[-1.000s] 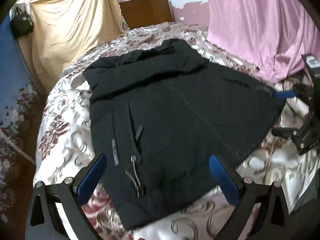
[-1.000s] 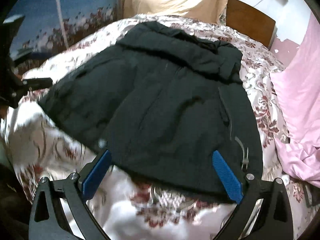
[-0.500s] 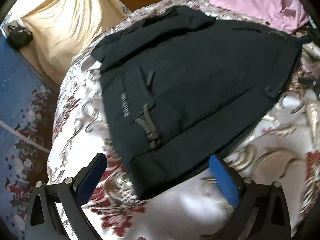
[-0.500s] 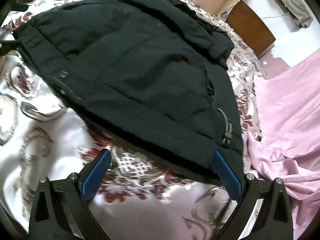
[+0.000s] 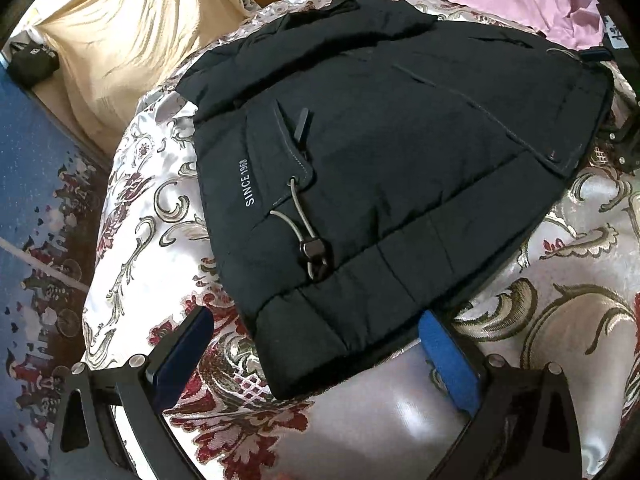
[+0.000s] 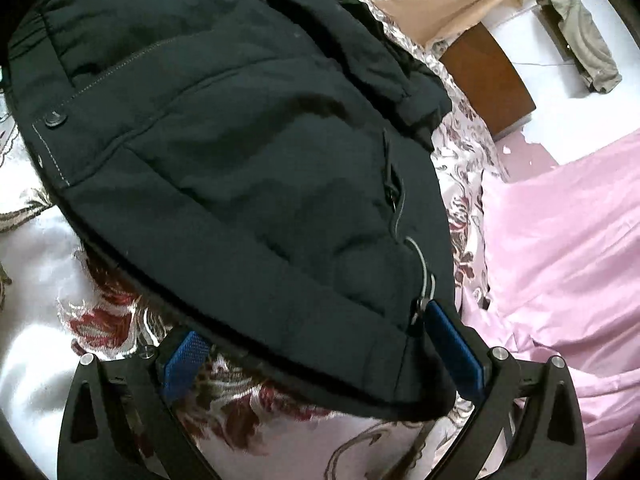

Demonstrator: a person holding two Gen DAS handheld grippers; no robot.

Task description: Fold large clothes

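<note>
Floral bedspread (image 5: 152,216) under a dark jacket (image 5: 380,152).
Jacket top cut off ahead; left tongs (image 5: 316,356) and right tongs (image 6: 320,354) spread open, low, straddling its hem.

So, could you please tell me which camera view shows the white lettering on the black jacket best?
The left wrist view: the lettering reads "SINCE 1968", sharp and unobstructed on the jacket beside the pocket. The right wrist view shows the jacket's opposite side, its hem and a snap button, with no lettering visible.
</note>
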